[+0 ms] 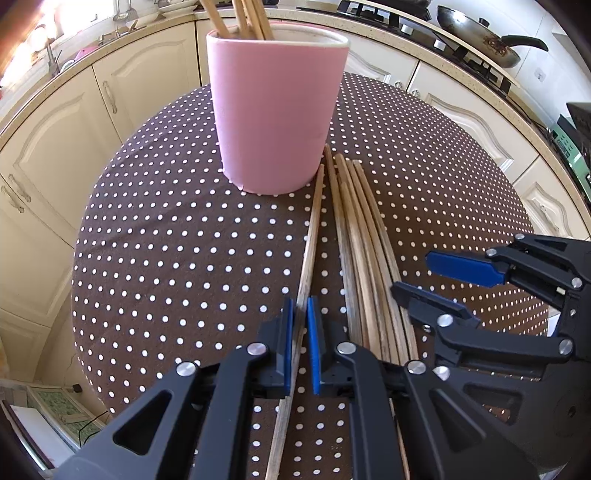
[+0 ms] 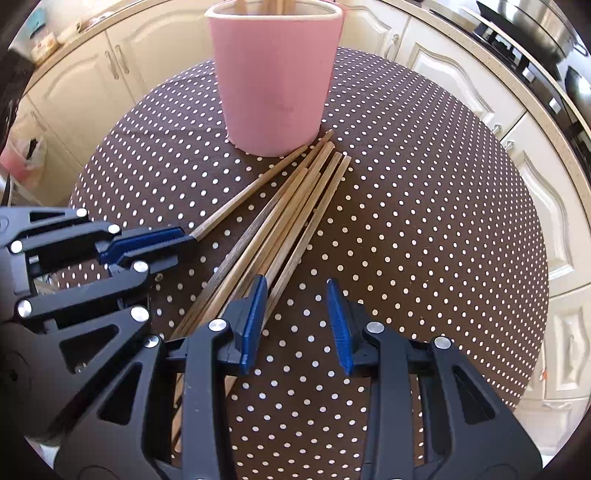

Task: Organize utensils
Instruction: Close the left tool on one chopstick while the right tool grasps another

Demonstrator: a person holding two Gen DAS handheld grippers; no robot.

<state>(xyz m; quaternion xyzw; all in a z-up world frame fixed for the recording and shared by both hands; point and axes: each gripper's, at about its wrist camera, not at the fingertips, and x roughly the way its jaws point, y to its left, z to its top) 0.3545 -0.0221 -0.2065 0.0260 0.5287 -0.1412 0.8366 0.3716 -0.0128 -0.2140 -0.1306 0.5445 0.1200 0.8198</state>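
A pink cup [image 1: 275, 110] [image 2: 275, 85] stands on the dotted tablecloth with several wooden chopsticks upright in it. My left gripper [image 1: 300, 306] [image 2: 184, 236] is shut on a single chopstick [image 1: 314, 221] [image 2: 251, 192], whose far tip lies at the cup's base. Beside it on the cloth lies a bundle of several chopsticks [image 1: 365, 258] [image 2: 291, 210]. My right gripper [image 2: 295, 282] [image 1: 412, 271] is open at the bundle's right edge. Its left finger sits over the outermost sticks, and only cloth shows between its pads.
The round table [image 1: 166, 240] wears a brown cloth with white dots. Cream kitchen cabinets [image 1: 55, 129] curve around behind it. A stove with a frying pan [image 1: 480, 33] is at the back right. Bare cloth lies left of the cup and right of the bundle.
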